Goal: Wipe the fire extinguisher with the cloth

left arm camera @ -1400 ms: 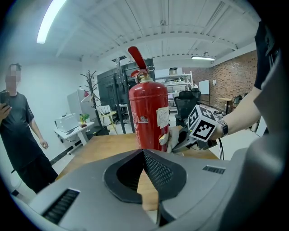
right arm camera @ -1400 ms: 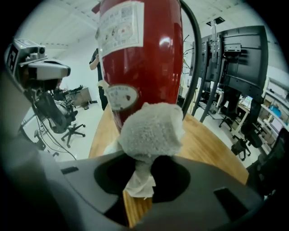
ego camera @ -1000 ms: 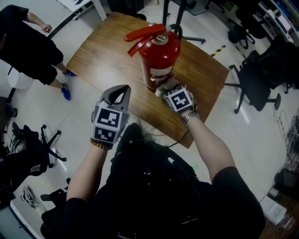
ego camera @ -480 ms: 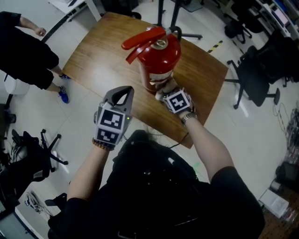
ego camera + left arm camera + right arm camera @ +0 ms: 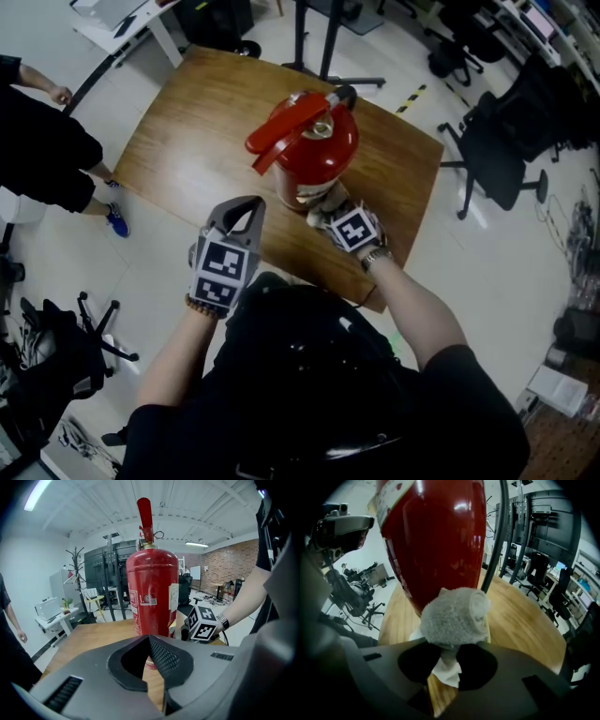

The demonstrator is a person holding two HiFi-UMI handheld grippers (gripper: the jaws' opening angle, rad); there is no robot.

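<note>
A red fire extinguisher (image 5: 305, 150) stands upright on the wooden table (image 5: 178, 141); its cylinder fills the right gripper view (image 5: 436, 541). My right gripper (image 5: 447, 654) is shut on a rolled grey-white cloth (image 5: 454, 617), which presses against the cylinder's lower near side. In the head view the right gripper (image 5: 326, 210) sits at the extinguisher's base. My left gripper (image 5: 246, 202) hovers over the table's near edge, left of the extinguisher and apart from it, shut with nothing in it. From the left gripper (image 5: 149, 639) the extinguisher (image 5: 152, 592) stands straight ahead.
A person in black (image 5: 42, 155) stands left of the table. Office chairs (image 5: 497, 141) are at the right, another chair (image 5: 56, 347) at the lower left. A black stand's legs (image 5: 319, 52) rise behind the table. The extinguisher's black hose (image 5: 497, 536) hangs on its right side.
My right gripper has slid the cloth a little lower on the cylinder. My left gripper has edged forward and down by the table's near edge. The head view has shifted.
</note>
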